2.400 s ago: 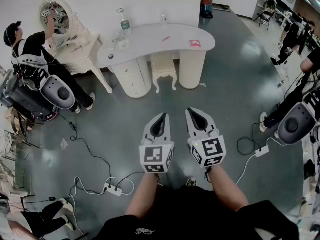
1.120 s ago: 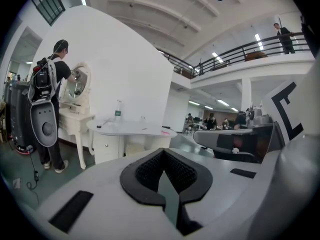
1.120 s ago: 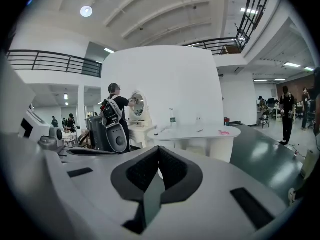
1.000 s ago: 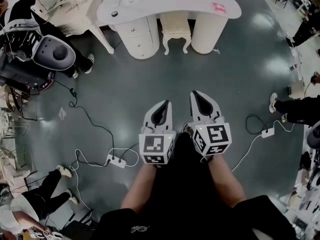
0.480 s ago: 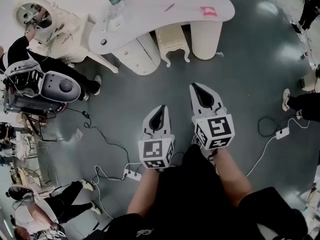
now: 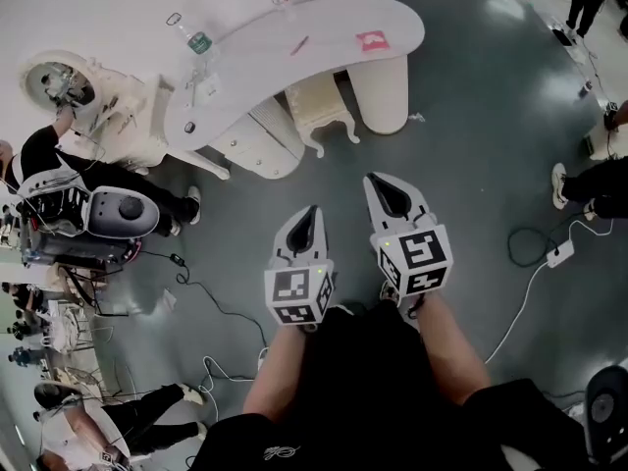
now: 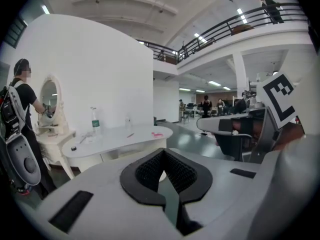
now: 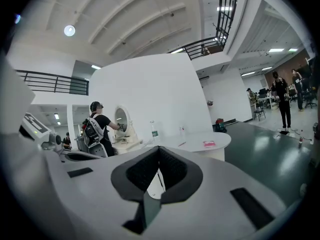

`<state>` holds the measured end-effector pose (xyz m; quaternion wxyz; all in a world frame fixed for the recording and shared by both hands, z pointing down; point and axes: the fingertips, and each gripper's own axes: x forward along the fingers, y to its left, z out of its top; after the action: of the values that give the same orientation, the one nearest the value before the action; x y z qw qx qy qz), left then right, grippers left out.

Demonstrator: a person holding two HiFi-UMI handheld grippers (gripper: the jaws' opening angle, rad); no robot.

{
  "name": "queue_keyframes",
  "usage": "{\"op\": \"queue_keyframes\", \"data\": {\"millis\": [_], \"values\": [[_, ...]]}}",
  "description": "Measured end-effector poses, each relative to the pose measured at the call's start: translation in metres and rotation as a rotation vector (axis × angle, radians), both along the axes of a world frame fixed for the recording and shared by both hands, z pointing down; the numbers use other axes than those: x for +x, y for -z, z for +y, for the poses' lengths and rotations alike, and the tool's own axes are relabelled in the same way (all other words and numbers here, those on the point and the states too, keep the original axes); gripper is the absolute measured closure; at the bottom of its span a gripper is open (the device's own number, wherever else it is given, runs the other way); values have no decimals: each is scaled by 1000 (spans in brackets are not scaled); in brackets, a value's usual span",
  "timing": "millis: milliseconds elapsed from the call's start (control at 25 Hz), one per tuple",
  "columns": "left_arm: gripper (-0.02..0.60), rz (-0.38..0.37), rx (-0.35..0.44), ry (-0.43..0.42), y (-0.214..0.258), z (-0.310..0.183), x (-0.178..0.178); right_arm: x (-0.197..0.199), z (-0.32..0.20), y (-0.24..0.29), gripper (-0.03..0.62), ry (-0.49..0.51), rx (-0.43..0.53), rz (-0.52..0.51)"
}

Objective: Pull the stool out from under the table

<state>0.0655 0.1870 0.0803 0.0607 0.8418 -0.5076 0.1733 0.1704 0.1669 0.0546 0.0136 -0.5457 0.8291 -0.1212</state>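
Jaws on both the left gripper (image 6: 308, 214) and the right gripper (image 6: 383, 183) are pressed together, nothing in them, side by side over the dark grey floor (image 6: 471, 155). Small cream carved stool (image 6: 320, 106) sits tucked under the far curved white table (image 6: 334, 23), between its drawer unit (image 6: 253, 145) and round pedestal (image 6: 385, 91), well apart from both grippers.

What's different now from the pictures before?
The person has walked closer to the white curved table. Nothing was grabbed: the left gripper and right gripper stay shut and empty, and the cream carved stool stays tucked under the table.
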Motion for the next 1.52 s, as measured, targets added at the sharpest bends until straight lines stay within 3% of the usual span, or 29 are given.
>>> {"op": "queue_keyframes", "data": {"millis": [280,640,840,1280,1520], "values": [[575,11,20,-58,3,-13,29,38,-3,-3,588,-63,-14,26],[575,8,48,-80,9,-48,25,35,-26,14,588,-74,17,78],[575,39,40,-74,2,-78,13,30,-52,8,588,-85,-12,117],[575,135,-14,26,-11,-183,-83,-64,-165,-11,588,-19,-111,150],[575,182,-54,28,-24,-215,-110,-104,-205,-16,588,10,-130,180]]}}
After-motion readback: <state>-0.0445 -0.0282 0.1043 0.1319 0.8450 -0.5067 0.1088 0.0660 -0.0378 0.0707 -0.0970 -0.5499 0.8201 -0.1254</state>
